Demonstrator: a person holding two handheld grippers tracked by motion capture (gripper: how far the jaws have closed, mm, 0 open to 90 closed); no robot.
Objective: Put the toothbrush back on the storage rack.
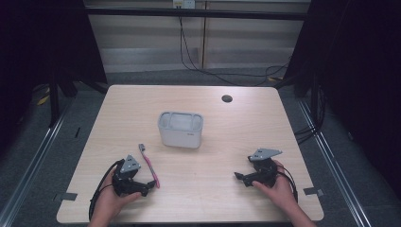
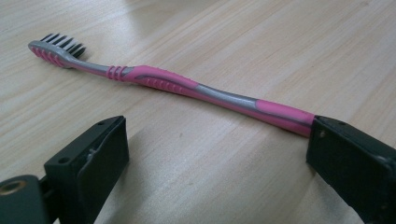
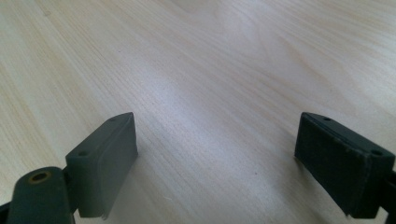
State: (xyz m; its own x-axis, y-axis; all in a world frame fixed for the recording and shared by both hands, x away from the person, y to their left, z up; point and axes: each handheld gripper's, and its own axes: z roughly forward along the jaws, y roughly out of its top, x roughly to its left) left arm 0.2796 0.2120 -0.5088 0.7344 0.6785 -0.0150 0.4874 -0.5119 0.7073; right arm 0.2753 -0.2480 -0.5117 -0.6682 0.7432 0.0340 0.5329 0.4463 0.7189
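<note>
On the near left of the tabletop a pink and grey toothbrush lies flat, bristle head toward the far side, handle end toward the person. The left tool sits low at that handle end with its jaws spread wide and nothing between them. In the left gripper view the toothbrush runs slantwise across the gap, and its tail meets or slips just behind the right-hand jaw; whether they touch cannot be told. The right tool rests on the near right, well apart from the toothbrush, jaws also wide and empty over bare wood. A grey holder, open at the top with compartments, stands upright near the middle, just beyond the brush head.

The likely trouble lies in the grasp. The handle is thin, rounded and flat on the wood, so jaws that close too high would probably pinch air or skid over it, and jaws pressed too low could jam on the tabletop. Because only the tail lies between the jaws, closing there would likely give an end grip; the long head side might then droop or swivel on lifting. A sideways nudge from the right-hand jaw could also roll the toothbrush away. If it is bound for the holder, a tilted brush might catch the rim and tip that light holder.
</note>
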